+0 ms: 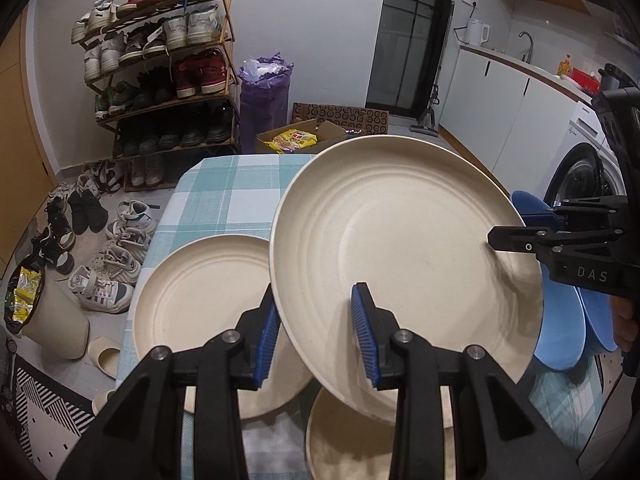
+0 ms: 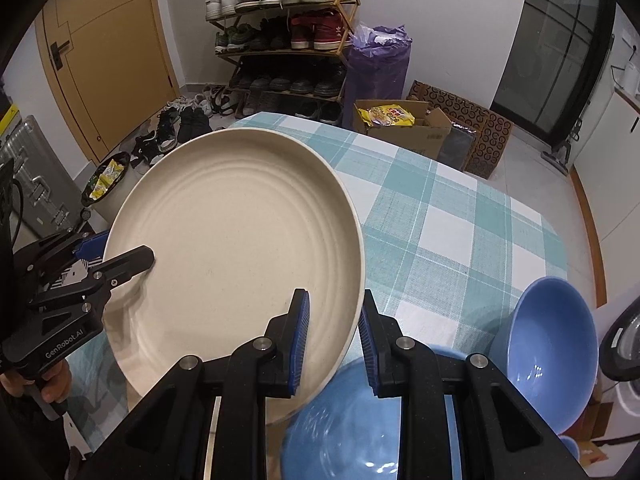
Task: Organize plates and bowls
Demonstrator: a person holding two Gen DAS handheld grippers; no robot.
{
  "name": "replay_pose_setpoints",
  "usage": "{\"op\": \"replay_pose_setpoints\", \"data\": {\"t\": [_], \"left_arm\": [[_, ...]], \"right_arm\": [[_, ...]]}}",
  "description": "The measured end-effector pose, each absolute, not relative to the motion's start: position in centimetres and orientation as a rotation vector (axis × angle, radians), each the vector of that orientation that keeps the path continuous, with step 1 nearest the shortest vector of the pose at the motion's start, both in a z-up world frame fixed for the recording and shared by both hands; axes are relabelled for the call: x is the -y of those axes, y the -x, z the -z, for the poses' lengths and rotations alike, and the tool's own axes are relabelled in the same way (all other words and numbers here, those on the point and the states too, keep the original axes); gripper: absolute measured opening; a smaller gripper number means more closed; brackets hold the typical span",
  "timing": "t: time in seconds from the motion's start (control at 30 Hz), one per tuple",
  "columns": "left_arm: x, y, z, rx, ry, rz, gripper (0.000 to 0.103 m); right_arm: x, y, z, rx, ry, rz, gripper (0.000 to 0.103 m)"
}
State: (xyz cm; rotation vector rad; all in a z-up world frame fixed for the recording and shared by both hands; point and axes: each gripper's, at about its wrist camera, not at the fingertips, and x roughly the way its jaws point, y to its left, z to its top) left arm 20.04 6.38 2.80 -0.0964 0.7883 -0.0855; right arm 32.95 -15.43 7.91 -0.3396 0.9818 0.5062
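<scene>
Stacking step underway, by my reading: large cream round plate (image 1: 400, 248) held tilted above desk (image 1: 224, 188), left gripper (image 1: 316, 336) and right gripper (image 2: 332, 340) each clamping opposite rim. Next: lower onto cream plate (image 1: 200, 300) lying left; blue bowls (image 2: 548, 364) right.

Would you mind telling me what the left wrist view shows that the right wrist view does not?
Only the left wrist view shows two more beige plates lying on the table. Only the right wrist view shows the wooden door and inside the blue bowls. Both show the lifted beige plate, gripped at opposite rims by the left gripper and right gripper, and the checked tablecloth.
</scene>
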Motion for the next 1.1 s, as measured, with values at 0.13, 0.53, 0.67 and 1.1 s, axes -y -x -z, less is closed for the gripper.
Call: {"op": "replay_pose_setpoints", "data": {"t": [0.13, 0.53, 0.67, 1.1], "left_arm": [[-6.6, -18.6, -3.2, -0.769, 0.093, 0.082, 0.034], [-6.8, -14.8, -3.3, -0.732, 0.096, 0.074, 0.034], [-7.0, -14.0, -3.4, -0.725, 0.093, 0.07, 0.034], [-6.8, -12.3, -2.2, -0.742, 0.094, 0.078, 0.034]], "right_arm": [[15.3, -31.3, -8.5, -0.963, 0.345, -0.51, 0.025], [15.5, -26.9, -8.7, -0.933, 0.348, -0.525, 0.025], [15.6, -25.8, -8.9, -0.928, 0.351, -0.534, 0.025], [15.8, -23.4, -8.0, -0.934, 0.348, -0.544, 0.025]]}}
